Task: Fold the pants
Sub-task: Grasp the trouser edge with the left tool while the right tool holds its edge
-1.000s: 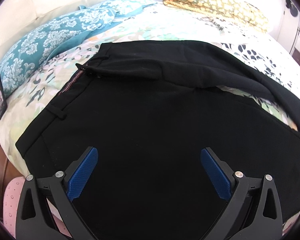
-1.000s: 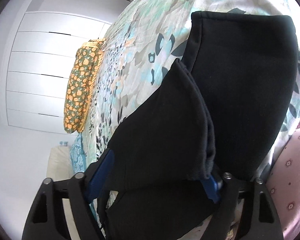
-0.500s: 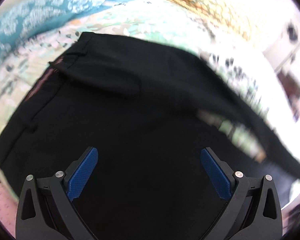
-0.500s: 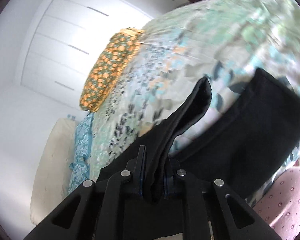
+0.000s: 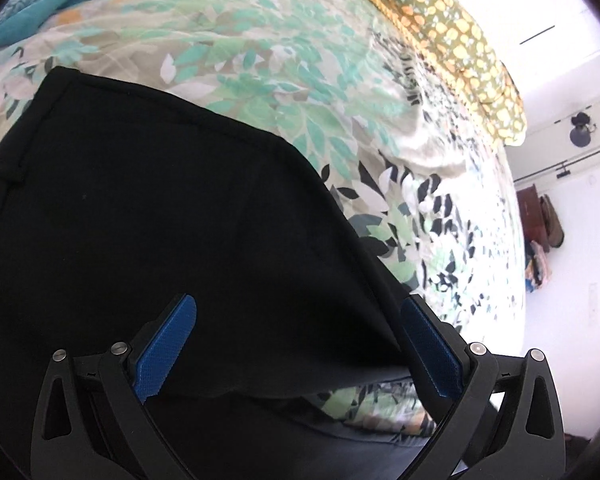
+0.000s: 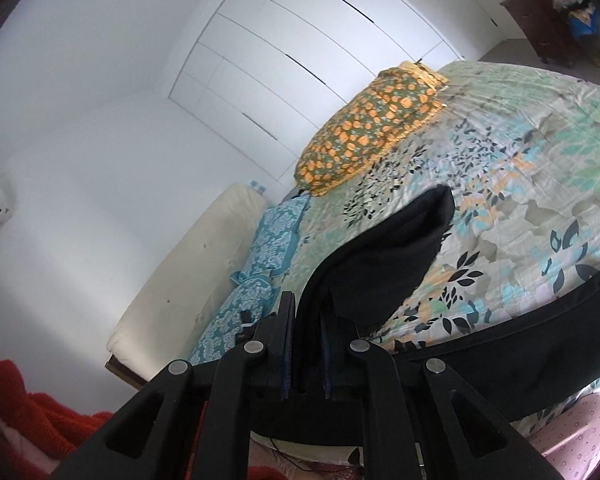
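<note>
No readable writing shows anywhere. The black pants lie on the floral bed, with an orange-dotted pillow at the far edge and a teal pillow by the headboard. The left gripper hovers over the cloth, fingers spread wide and empty. The right gripper has just clamped shut on a pant leg, which a second ago sat loose between its open fingers; the leg now seems lifted off the bed, hiding part of the sheet.
</note>
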Demonstrator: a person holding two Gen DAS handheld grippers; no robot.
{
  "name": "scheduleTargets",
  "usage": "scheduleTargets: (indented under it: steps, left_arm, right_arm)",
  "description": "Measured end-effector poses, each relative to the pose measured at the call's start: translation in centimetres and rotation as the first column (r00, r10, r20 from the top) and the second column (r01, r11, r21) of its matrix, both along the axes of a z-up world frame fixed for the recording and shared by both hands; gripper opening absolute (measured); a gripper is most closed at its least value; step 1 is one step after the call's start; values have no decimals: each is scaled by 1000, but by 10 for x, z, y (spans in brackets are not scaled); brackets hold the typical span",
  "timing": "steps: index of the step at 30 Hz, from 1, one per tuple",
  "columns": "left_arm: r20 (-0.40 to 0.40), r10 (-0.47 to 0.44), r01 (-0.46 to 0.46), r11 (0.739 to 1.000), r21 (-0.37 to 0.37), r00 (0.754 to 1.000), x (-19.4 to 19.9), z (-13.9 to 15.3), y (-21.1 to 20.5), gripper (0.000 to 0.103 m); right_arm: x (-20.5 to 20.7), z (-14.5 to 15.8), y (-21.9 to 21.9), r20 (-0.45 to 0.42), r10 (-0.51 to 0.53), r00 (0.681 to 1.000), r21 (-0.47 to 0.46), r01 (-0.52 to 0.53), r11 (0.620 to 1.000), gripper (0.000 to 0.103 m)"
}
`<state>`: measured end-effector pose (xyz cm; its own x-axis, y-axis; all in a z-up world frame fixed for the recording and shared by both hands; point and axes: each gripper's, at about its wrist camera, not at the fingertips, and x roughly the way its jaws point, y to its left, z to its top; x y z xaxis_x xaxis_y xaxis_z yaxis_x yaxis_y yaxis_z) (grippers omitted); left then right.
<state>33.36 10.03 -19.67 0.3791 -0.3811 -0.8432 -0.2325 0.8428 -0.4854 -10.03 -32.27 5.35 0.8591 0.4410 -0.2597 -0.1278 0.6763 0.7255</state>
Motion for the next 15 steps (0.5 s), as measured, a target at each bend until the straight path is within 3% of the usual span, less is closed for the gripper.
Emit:
scheduleTargets:
  steps: [8, 9, 10, 11, 12, 15]
  left_arm:
    - [-23, 41, -42, 998, -52, 999, 9, -9, -4, 101]
    - [-20, 46, -47, 997, -54, 999, 10, -9, -4, 90]
    - [-21, 45, -46, 997, -60, 999, 11, -8, -4, 64]
    - [-33, 38, -40, 997, -71, 999, 12, -10, -3, 44]
    - [-56, 30, -35, 995, -89, 998, 14, -12, -3, 3]
    - [-27, 40, -42, 994, -99, 999, 9, 3, -1, 3]
  right_arm:
    - [-36, 1, -10, 24, 82, 996, 19, -82, 996, 10]
    - [-38, -3, -13, 19, 83, 996, 32, -83, 996, 10]
    - [-40, -7, -16, 12, 76, 997, 41, -77, 996, 10]
    - [-42, -12, -20, -4, 59, 998, 41, -59, 997, 10]
    - [-41, -17, -26, -23, 39, 999, 38, -38, 999, 10]
    - [-31, -38, -48, -67, -37, 997, 24, 39, 999, 9]
